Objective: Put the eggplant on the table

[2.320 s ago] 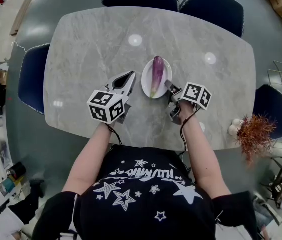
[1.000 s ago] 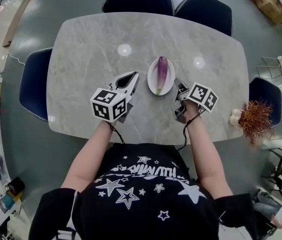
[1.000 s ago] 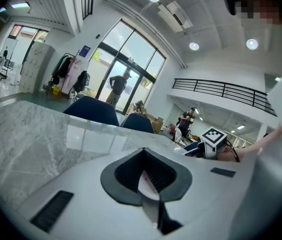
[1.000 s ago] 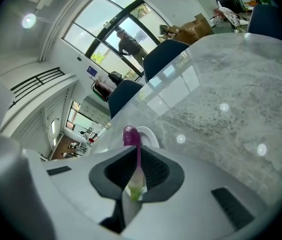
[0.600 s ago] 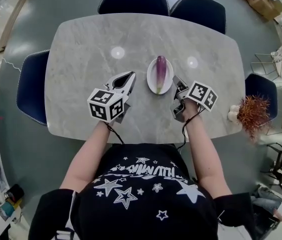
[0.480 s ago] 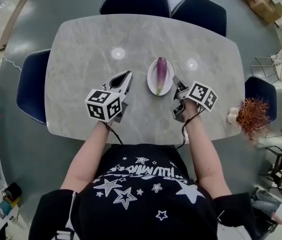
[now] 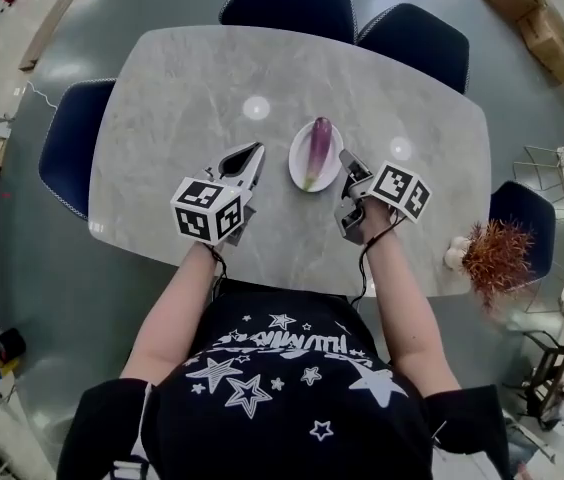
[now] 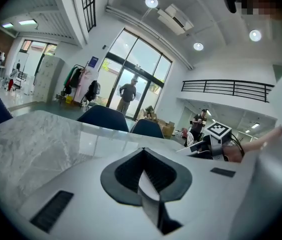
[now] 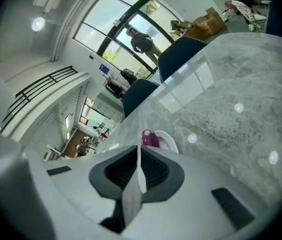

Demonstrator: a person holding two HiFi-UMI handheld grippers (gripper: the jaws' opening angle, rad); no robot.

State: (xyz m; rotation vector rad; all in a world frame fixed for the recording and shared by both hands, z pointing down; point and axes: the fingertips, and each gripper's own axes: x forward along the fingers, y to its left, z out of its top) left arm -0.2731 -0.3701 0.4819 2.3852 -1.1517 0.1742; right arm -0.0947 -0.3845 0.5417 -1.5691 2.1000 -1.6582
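Note:
A purple eggplant lies lengthwise on a small white plate near the middle of the grey marble table. My left gripper rests left of the plate, jaws shut and empty. My right gripper sits just right of the plate's near edge, also shut with nothing held. In the right gripper view the eggplant and plate peek over the closed jaws. In the left gripper view the shut jaws point across the table, and the right gripper's marker cube shows at right.
Dark blue chairs stand around the table, two at the far side, one at the left, one at the right. An orange spiky plant is on the floor to the right. Cardboard boxes lie at the top right.
Both grippers keep their places beside the plate, still shut. Only the head camera has shifted a little, so the table sits slightly differently in the view.

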